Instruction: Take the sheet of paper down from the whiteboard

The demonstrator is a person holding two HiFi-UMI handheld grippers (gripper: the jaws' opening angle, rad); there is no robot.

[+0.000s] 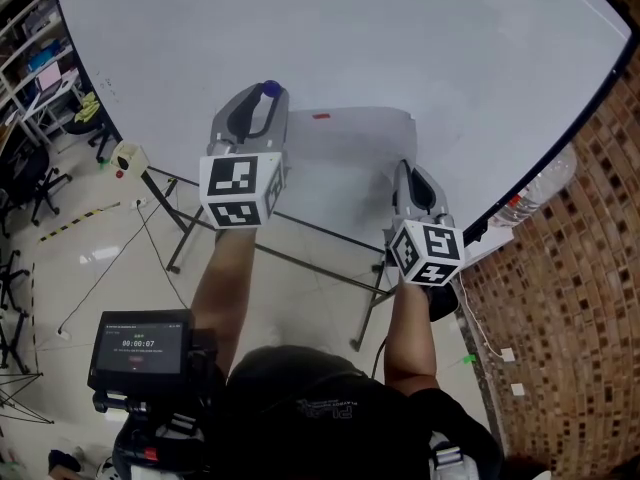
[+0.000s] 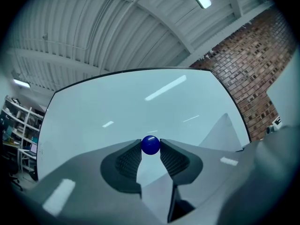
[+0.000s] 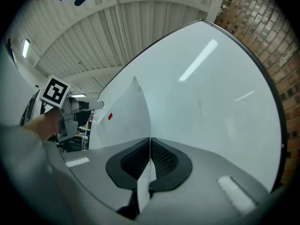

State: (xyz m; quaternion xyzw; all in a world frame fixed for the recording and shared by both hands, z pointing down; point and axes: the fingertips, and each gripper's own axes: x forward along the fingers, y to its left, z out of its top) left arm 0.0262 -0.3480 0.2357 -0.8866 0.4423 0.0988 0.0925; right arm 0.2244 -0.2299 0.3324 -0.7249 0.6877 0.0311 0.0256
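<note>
Paper (image 1: 350,143) lies flat against the whiteboard (image 1: 400,38), its long axis running sideways between the two grippers. The right gripper (image 3: 150,146) has its jaws closed flat on the paper's right edge, and the sheet stretches away to this gripper's left. That end seems to bow off the board. A small red magnet (image 1: 321,116) pins the top edge, left of the right gripper and nearer the left one. The left gripper (image 2: 150,150) is at the paper's upper left corner, its jaw tips pinching a blue ball magnet (image 1: 270,89). The paper lies to its right. Freeing the red magnet looks like the remaining step.
</note>
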